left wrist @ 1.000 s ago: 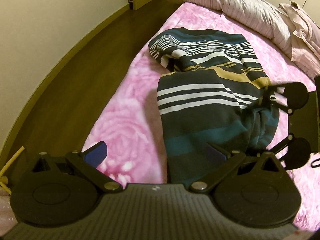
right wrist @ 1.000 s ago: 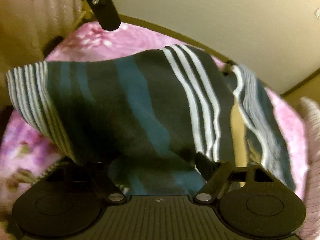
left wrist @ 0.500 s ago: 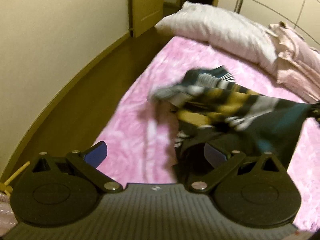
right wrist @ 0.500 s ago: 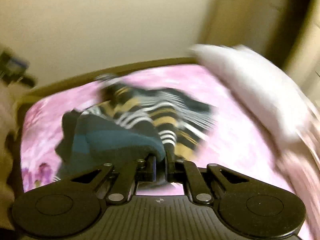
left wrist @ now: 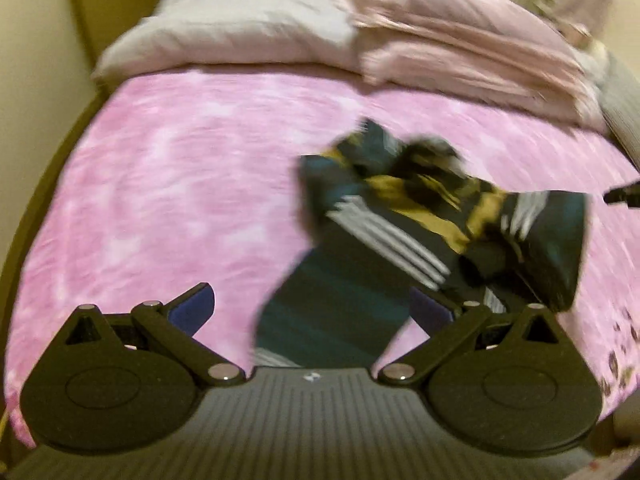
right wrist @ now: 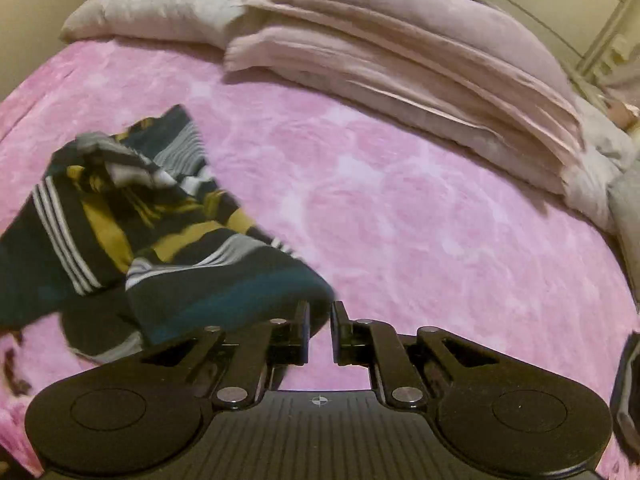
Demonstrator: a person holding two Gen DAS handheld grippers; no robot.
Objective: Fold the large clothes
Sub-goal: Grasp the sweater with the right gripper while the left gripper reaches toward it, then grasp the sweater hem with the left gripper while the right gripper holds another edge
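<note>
A dark striped sweater (left wrist: 360,280) with teal, white and mustard bands lies bunched on the pink bedspread (left wrist: 180,180). My left gripper (left wrist: 312,308) is open, and the sweater's lower part runs between its blue pads (left wrist: 196,304) without being pinched. Its right end is lifted off the bed toward the tip of my right gripper (left wrist: 622,196). In the right wrist view the sweater (right wrist: 180,280) sits crumpled to the left, its teal corner reaching my right gripper (right wrist: 320,312). That gripper's jaws are drawn almost together on this corner. The image is motion-blurred.
Grey pillows (left wrist: 240,32) and a folded pale pink quilt (right wrist: 400,60) line the head of the bed. Pink bedspread (right wrist: 440,220) stretches to the right of the sweater. A beige wall (left wrist: 32,60) is on the left. Something dark (right wrist: 628,380) shows at the right edge.
The sweater lay spread flat; the right gripper shut on it and pulled it up and across, bunching it. Both views swung toward the head of the bed. The left gripper stayed open.
</note>
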